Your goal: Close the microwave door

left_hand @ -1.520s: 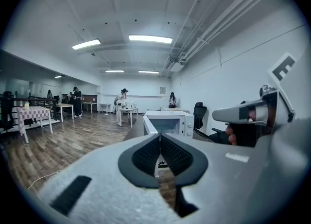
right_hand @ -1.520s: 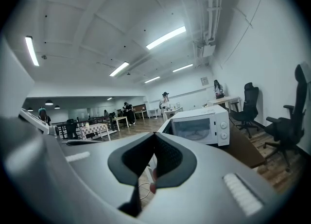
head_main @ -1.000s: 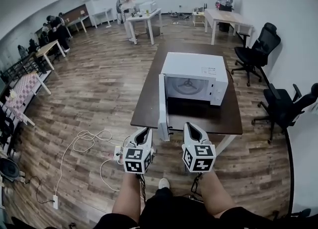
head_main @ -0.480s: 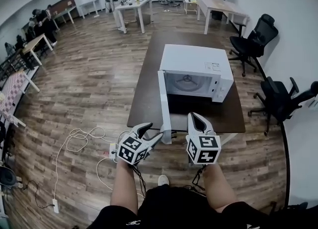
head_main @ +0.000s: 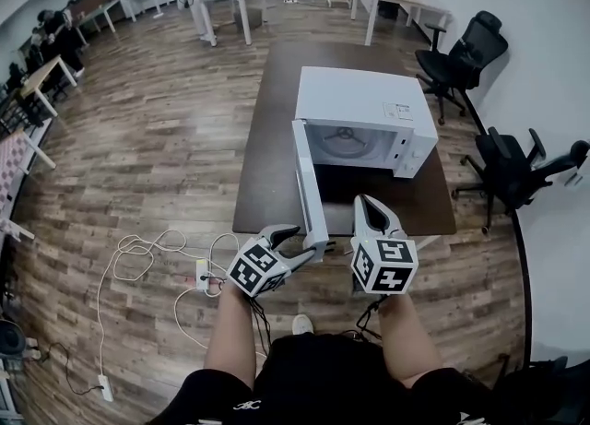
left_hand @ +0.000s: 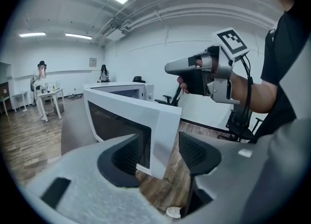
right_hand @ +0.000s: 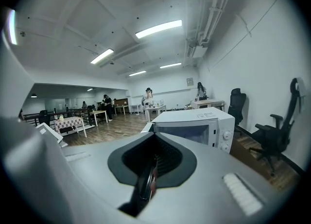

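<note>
Over the last second your left gripper [head_main: 304,241] has swung inward and turned toward the open white microwave door [head_main: 309,188], and your head has come closer over the table. The door stands swung fully out from the boxy white microwave oven [head_main: 364,110], hinged at the oven's left side. Its free edge points back at you, past the near edge of the dark brown rectangular table [head_main: 267,128].

The left gripper view shows that free edge in the gap between the 2 jaws, which are spread wide — released, not pinching. 1 jaw lies to each side of the panel, and I can't tell whether either pad touches it. That placement reads as a setup for pushing, since a sweep to your right from there should carry the door round toward the cavity.

Your right gripper [head_main: 369,206] hangs just right of the door, near the table's edge, jaws clenched together on nothing — probably parked clear of the door's arc. The door is not yet closed and the cavity is exposed.
</note>
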The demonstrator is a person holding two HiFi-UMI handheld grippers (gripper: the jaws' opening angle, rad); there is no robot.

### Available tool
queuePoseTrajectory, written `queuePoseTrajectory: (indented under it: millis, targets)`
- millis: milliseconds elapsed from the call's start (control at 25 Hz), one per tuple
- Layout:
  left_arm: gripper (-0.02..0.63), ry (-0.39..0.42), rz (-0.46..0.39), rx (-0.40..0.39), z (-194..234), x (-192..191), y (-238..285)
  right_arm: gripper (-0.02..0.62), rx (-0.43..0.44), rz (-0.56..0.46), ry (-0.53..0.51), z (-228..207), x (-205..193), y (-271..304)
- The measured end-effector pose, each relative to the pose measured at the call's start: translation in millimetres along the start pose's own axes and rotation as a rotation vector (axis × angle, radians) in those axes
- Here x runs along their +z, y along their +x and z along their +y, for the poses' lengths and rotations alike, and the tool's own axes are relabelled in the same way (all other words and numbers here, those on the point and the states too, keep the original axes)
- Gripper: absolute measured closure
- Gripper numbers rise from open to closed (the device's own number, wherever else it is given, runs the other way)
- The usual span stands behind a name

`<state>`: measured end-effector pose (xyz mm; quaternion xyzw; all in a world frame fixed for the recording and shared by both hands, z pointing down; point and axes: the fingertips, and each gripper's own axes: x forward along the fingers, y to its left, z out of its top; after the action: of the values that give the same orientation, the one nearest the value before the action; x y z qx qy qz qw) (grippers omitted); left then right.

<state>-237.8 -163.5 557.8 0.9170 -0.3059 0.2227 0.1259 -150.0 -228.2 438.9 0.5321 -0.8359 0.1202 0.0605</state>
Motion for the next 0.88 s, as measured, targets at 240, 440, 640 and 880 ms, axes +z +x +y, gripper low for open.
queuePoseTrajectory:
  millis: [240,440,640,880]
  targets:
    - [0.423,0.059,0.04,-0.041,-10,-6,22,0.586,-0.07,-0.006,0.019,-15,-7,-8]
    - [0.436,-0.003,-0.033,-0.071,-16,1,38,0.586,-0.123,-0.001,0.025,-30,-12,-14]
    - [0.442,0.006,-0.038,-0.074,-26,12,60,0.586,-0.172,-0.005,0.038,-49,-14,-21]
    - [0.442,-0.034,-0.068,-0.051,-33,26,92,0.586,-0.23,-0.021,0.06,-83,-15,-28]
